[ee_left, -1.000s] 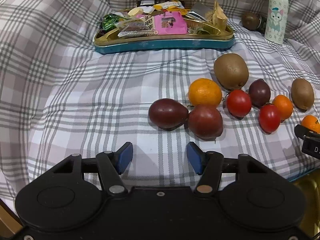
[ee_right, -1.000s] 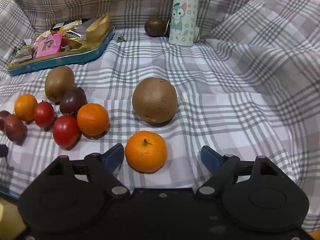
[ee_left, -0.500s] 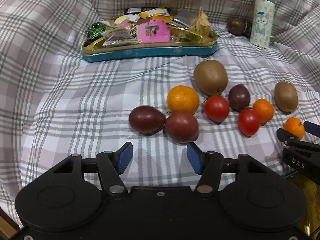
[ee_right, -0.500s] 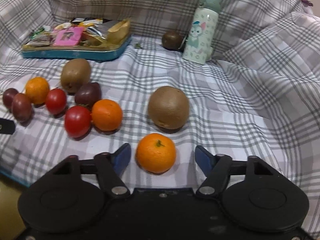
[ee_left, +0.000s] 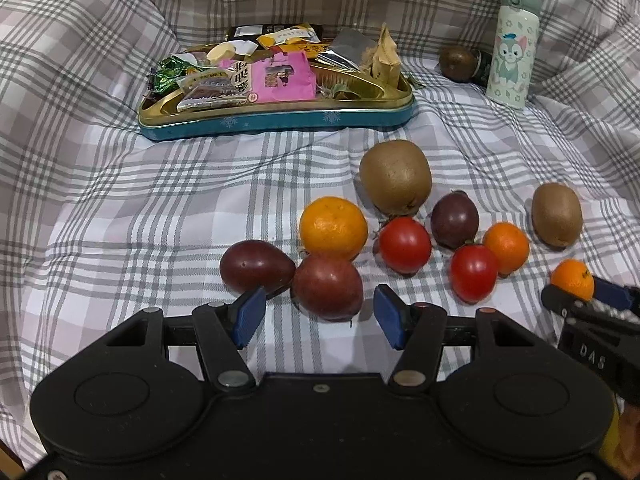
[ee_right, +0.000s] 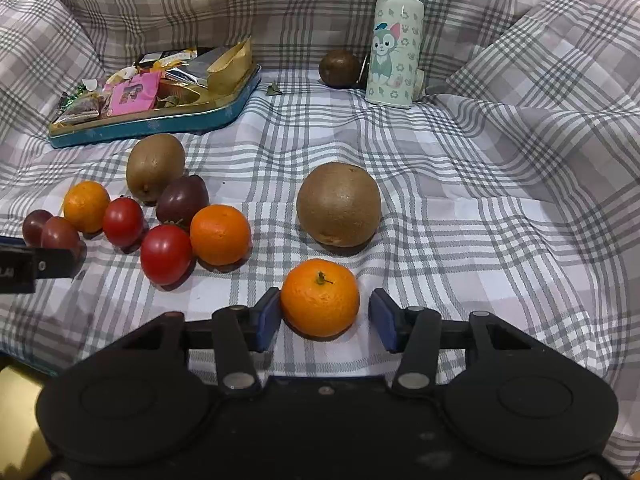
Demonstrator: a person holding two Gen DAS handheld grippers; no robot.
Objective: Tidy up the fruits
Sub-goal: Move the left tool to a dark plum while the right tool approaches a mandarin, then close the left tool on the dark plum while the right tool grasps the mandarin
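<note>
Between the right gripper's (ee_right: 324, 318) blue pads sits a small orange (ee_right: 319, 297), resting on the checked cloth (ee_right: 460, 208) just in front of a large kiwi (ee_right: 339, 204). A second ago those jaws stood wide around the fruit; now they are closing, the left pad touching or nearly touching the peel while a sliver of cloth shows beside the right pad, so the grasp looks begun but not yet firm. From this angle I cannot be sure the left pad truly presses. The left gripper (ee_left: 316, 316) has kept its jaws open and empty, framing a dark red fruit (ee_left: 327, 286) that lies beside another dark fruit (ee_left: 257, 266) in the main cluster of 2 tomatoes, oranges and a kiwi. For the sorting, the lone orange seems the first piece to be lifted, probably toward its fellows, with the dark fruit likely next.
</note>
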